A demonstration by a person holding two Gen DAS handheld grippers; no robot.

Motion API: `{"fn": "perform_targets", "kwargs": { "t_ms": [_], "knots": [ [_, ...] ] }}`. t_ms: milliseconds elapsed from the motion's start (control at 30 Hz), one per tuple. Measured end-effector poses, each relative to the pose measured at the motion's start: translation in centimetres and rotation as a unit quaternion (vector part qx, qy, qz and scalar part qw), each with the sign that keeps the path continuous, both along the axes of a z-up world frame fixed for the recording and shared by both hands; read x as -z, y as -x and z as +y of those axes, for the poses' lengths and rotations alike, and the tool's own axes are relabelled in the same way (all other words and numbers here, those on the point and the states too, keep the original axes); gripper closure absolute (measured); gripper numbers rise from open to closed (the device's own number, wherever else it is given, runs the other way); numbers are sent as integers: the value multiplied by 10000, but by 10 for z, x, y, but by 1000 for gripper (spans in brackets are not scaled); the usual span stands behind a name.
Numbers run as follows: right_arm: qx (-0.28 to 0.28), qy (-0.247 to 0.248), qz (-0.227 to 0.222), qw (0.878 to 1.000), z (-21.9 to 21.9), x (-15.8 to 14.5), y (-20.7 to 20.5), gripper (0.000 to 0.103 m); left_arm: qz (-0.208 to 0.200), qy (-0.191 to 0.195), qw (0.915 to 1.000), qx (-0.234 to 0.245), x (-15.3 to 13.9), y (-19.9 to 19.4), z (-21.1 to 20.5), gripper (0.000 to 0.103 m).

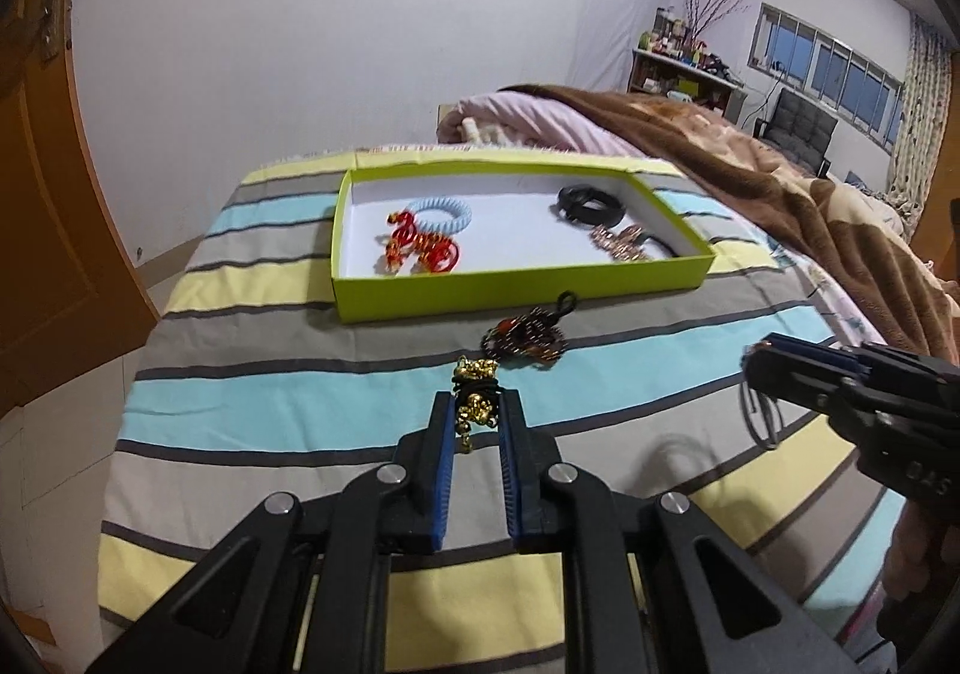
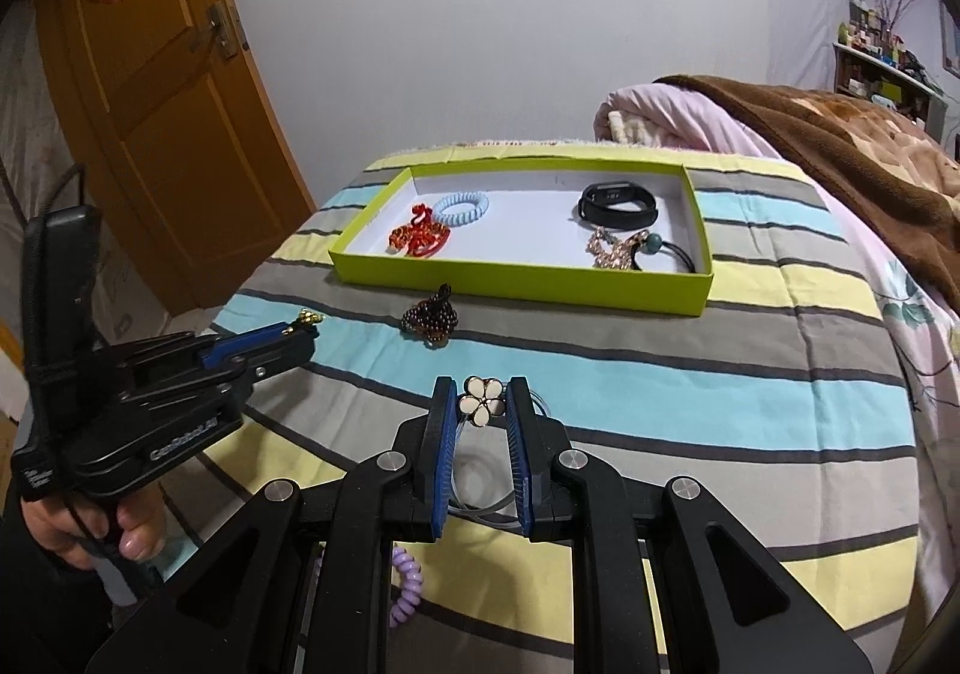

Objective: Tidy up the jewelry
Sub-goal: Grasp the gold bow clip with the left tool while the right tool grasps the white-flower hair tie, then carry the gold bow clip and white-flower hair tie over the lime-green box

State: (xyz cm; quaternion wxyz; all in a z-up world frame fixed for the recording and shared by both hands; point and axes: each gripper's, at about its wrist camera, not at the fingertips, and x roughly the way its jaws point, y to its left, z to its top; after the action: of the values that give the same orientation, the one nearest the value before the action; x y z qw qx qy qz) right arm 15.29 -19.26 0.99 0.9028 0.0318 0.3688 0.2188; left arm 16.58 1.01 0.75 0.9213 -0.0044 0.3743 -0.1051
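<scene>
My left gripper is shut on a gold-bead hair tie and holds it above the striped bedspread. My right gripper is shut on a white flower hair tie with a clear loop hanging below. A green tray lies ahead holding a red coil ornament, a light blue spiral tie, a black band and a rose-gold clip. A dark beaded piece lies on the bedspread in front of the tray. The left gripper also shows in the right wrist view.
A purple spiral tie lies on the bedspread under my right gripper. A brown blanket and pink quilt pile up behind and to the right of the tray. An orange door stands at the left.
</scene>
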Motion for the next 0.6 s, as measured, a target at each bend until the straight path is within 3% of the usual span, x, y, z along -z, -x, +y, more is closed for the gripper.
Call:
{"fn": "perform_targets", "kwargs": {
  "t_ms": [300, 600],
  "knots": [
    [13, 70, -251, 9997, -6, -20, 4, 86, -272, 58, 9996, 40, -27, 2, -4, 88],
    [66, 139, -359, 9992, -9, -28, -21, 86, -388, 53, 9992, 74, -38, -19, -9, 88]
  ]
}}
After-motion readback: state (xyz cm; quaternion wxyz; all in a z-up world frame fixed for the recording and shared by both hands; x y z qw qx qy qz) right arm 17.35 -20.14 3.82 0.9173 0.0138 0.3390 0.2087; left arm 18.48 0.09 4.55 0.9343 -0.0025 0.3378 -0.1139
